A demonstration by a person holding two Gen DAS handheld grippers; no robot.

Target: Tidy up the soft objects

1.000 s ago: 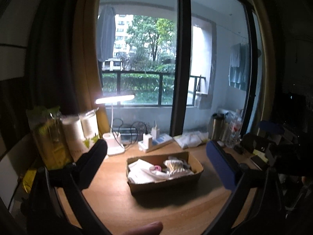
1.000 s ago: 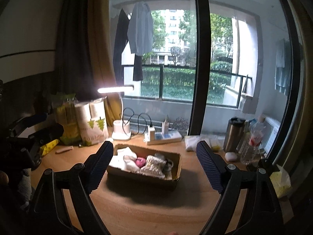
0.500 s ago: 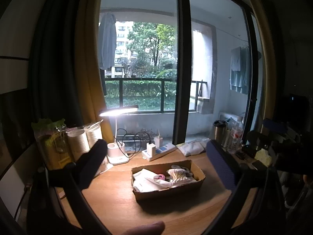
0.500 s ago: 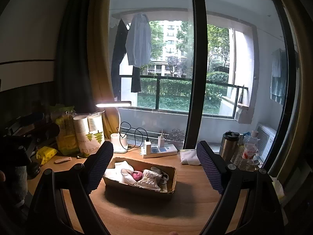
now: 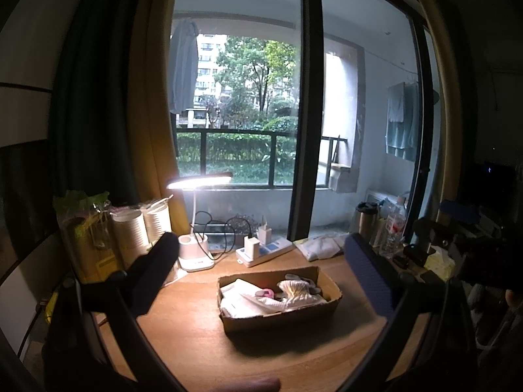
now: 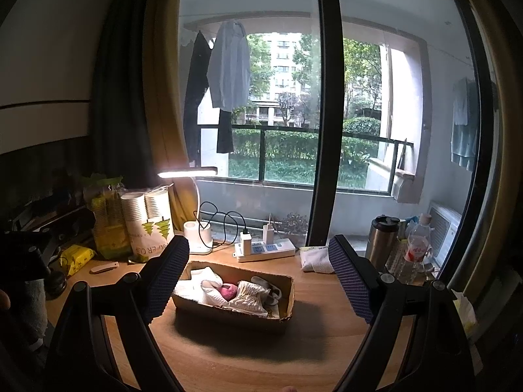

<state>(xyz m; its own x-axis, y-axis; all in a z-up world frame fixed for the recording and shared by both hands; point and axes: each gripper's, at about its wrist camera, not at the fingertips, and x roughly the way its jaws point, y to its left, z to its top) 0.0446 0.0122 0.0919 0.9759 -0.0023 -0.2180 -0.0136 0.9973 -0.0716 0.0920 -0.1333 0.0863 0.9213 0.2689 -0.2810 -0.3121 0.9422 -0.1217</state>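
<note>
A shallow cardboard box (image 5: 281,315) sits mid-desk, holding white socks and cloths (image 5: 243,297), a cream knit sock (image 5: 294,289) and a small pink item (image 5: 268,293). The box also shows in the right wrist view (image 6: 228,310), with the pink item (image 6: 227,290) among white fabric. My left gripper (image 5: 261,277) is open and empty, held back from the box. My right gripper (image 6: 258,277) is open and empty, also short of the box. A folded white cloth (image 6: 315,256) lies behind the box, by the window.
A lit desk lamp (image 5: 196,254), a power strip with chargers (image 5: 264,251) and paper cup packs (image 6: 148,225) stand at the back of the wooden desk (image 5: 196,333). A steel tumbler (image 6: 380,241) and a water bottle (image 6: 415,248) stand back right.
Both grippers have drawn back and risen from the box, so it looks smaller and farther. Both stay open and empty.
</note>
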